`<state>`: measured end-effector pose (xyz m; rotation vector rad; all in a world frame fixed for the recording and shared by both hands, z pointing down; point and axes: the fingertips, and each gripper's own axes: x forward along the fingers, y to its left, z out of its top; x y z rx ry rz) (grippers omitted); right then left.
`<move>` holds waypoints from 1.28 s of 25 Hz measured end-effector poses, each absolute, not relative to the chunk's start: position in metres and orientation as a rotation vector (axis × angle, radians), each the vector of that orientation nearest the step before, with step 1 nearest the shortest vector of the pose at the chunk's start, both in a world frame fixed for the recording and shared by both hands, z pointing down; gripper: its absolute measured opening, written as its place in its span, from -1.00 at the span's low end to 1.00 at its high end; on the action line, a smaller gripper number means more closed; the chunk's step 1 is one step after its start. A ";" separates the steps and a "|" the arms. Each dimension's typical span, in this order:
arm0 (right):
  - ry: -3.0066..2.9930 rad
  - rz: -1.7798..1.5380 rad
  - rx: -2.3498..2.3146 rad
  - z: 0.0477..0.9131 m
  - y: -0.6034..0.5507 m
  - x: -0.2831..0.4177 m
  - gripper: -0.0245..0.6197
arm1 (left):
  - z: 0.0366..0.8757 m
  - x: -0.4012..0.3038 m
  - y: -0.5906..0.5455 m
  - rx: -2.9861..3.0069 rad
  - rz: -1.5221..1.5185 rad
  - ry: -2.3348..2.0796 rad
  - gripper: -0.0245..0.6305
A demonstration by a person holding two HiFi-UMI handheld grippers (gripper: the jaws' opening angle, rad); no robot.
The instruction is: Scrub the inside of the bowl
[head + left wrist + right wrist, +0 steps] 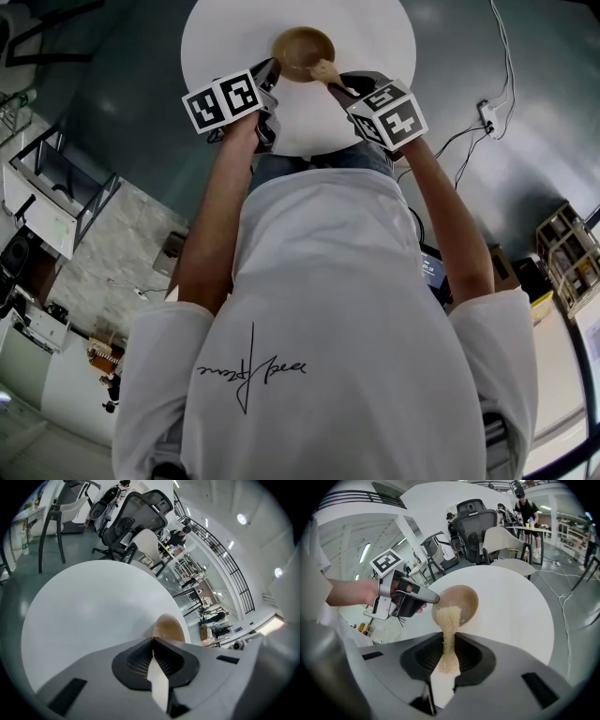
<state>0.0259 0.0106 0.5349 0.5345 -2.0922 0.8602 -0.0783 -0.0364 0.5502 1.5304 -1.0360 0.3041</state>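
A brown wooden bowl [302, 52] stands on the round white table [375, 37], near its front edge. My right gripper [447, 641] is shut on a pale, fibrous scrubber [449, 620]. The scrubber's wider end lies over the near rim and inside of the bowl [465, 601]. My left gripper [153, 640] has its jaws shut with nothing seen between them. Its tip sits at the left rim of the bowl [169, 627]. The right gripper view shows the left gripper [433, 599] reaching that rim, but whether it touches is unclear. In the head view both the left gripper [270, 70] and the right gripper [342, 82] flank the bowl.
Black office chairs [476, 524] and a white chair [506, 543] stand beyond the table. A power strip with cables [487, 114] lies on the floor at right. A wooden shelf [567, 248] stands at right. A person [528, 508] stands far off.
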 end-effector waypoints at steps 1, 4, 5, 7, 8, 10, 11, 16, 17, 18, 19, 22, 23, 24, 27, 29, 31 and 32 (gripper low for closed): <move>-2.090 0.857 0.538 0.535 0.009 0.028 -0.66 | 0.550 -0.078 -0.036 1.537 0.308 -1.033 -0.89; -2.086 0.850 0.543 0.535 0.006 0.033 -0.66 | 0.549 -0.075 -0.035 1.546 0.310 -1.017 -0.89; -2.086 0.849 0.544 0.535 0.005 0.034 -0.66 | 0.550 -0.075 -0.035 1.547 0.311 -1.013 -0.89; -2.086 0.847 0.547 0.535 0.004 0.035 -0.66 | 0.550 -0.075 -0.034 1.548 0.313 -1.007 -0.89; -2.085 0.845 0.550 0.535 0.003 0.036 -0.66 | 0.549 -0.075 -0.034 1.548 0.314 -1.004 -0.89; -2.082 0.842 0.561 0.534 0.002 0.037 -0.66 | 0.549 -0.075 -0.033 1.550 0.316 -1.000 -0.89; -2.080 0.841 0.566 0.534 0.001 0.038 -0.66 | 0.549 -0.075 -0.032 1.551 0.317 -0.999 -0.89; -2.081 0.835 0.572 0.534 0.000 0.042 -0.66 | 0.549 -0.072 -0.029 1.562 0.325 -0.998 -0.89; -2.080 0.835 0.576 0.534 -0.001 0.044 -0.66 | 0.549 -0.072 -0.029 1.563 0.326 -0.996 -0.89; -2.079 0.834 0.581 0.534 -0.002 0.045 -0.66 | 0.548 -0.071 -0.029 1.563 0.326 -0.994 -0.89; -2.078 0.831 0.586 0.534 -0.003 0.046 -0.66 | 0.548 -0.070 -0.029 1.563 0.325 -0.993 -0.89; -2.078 0.823 0.592 0.533 -0.004 0.047 -0.66 | 0.547 -0.070 -0.028 1.563 0.323 -0.992 -0.89; -2.080 0.822 0.592 0.533 -0.005 0.047 -0.66 | 0.547 -0.070 -0.028 1.563 0.325 -0.993 -0.89; -2.081 0.821 0.592 0.533 -0.005 0.046 -0.66 | 0.547 -0.070 -0.028 1.563 0.327 -0.993 -0.89; -2.082 0.819 0.590 0.534 -0.007 0.047 -0.66 | 0.549 -0.070 -0.027 1.562 0.330 -0.992 -0.89; -2.083 0.819 0.590 0.535 -0.009 0.046 -0.66 | 0.549 -0.071 -0.028 1.561 0.331 -0.990 -0.89; -2.084 0.819 0.590 0.535 -0.009 0.046 -0.66 | 0.549 -0.071 -0.028 1.562 0.334 -0.989 -0.89; -2.084 0.818 0.590 0.535 -0.009 0.047 -0.66 | 0.548 -0.071 -0.027 1.564 0.337 -0.988 -0.89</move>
